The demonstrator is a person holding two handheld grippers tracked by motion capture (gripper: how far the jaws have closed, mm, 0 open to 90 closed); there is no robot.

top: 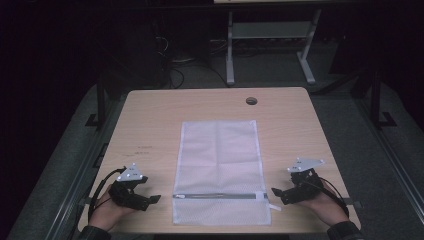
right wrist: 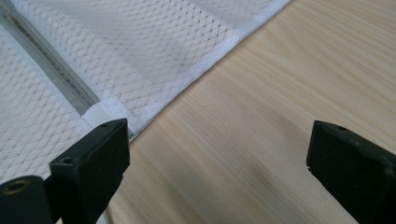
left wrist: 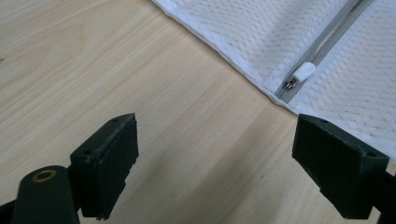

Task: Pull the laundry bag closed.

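Note:
A white mesh zip bag (top: 218,155) lies flat in the middle of the wooden table (top: 150,120), with its grey zipper (top: 217,195) running across near the front edge. My left gripper (top: 150,200) rests on the table just left of the zipper's end, open and holding nothing. In the left gripper view the gripper (left wrist: 219,158) points at bare wood, with the white zipper pull (left wrist: 303,72) a little ahead on the bag (left wrist: 280,28). My right gripper (top: 279,195) sits open just right of the bag. In the right gripper view the gripper (right wrist: 219,163) has one jaw over the bag's edge (right wrist: 140,46), beside the zipper (right wrist: 46,60).
A round cable hole (top: 251,101) sits in the table near its far edge. Behind the table stands the white frame of another desk (top: 230,50), with cables on the dark floor. Bare wood lies on both sides of the bag.

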